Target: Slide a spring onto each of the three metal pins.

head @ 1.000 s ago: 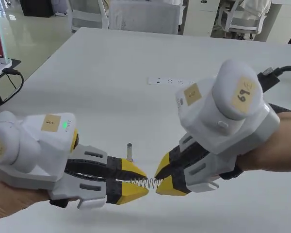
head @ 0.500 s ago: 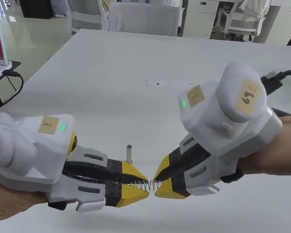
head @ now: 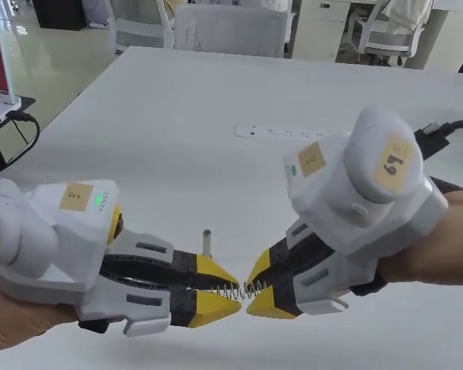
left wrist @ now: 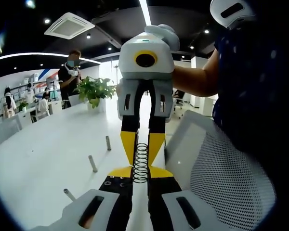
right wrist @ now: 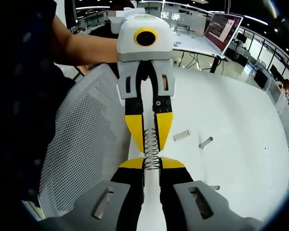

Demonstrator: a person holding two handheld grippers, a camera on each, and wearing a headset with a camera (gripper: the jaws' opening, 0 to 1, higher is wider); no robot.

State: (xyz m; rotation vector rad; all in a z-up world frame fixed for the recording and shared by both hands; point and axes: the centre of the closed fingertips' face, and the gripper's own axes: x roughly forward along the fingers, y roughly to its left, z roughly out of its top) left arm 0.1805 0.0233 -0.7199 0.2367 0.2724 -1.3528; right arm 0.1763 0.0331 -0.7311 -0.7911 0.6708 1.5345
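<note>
- I see my left gripper (head: 218, 293) and right gripper (head: 255, 290) each clamped on one end of the spring (head: 235, 290), which spans their tips.
- An upright metal pin (head: 207, 241) stands just behind.

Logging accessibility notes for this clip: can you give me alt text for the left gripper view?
A small spring is held at both ends, by the left gripper from below and the right gripper facing it from above. Three metal pins sit on the white table to the left.
</note>
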